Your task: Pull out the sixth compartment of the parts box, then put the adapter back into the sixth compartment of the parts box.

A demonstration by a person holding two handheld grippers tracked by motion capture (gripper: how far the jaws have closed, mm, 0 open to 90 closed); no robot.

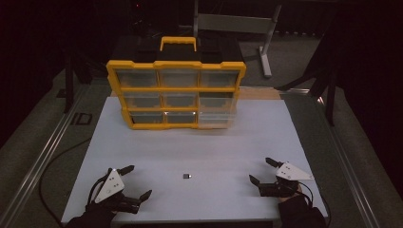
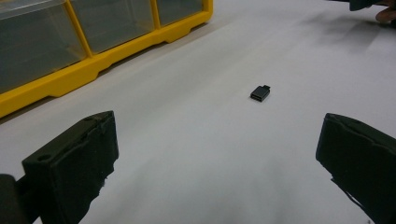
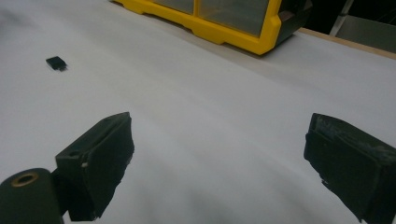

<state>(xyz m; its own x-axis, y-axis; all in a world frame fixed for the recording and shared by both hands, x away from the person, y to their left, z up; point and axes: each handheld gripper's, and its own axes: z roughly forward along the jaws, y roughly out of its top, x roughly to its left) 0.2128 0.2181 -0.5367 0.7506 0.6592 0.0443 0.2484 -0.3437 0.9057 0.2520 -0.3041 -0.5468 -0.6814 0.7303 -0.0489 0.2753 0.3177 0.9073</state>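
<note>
My left gripper (image 1: pixel 133 181) and right gripper (image 1: pixel 262 170) both gape empty; the small black adapter (image 1: pixel 187 176) lies untouched on the table between them, nearer my left. Picking up remains.

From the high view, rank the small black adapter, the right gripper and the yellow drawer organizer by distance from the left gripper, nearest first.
1. Small black adapter: on the white mat, just to the right of the left gripper.
2. Right gripper: across the mat's near edge, beyond the adapter.
3. Yellow drawer organizer: standing at the mat's far end.

white table (image 1: pixel 142 142), yellow organizer (image 1: pixel 177 90), sm. black adapter (image 1: pixel 187 176)
</note>
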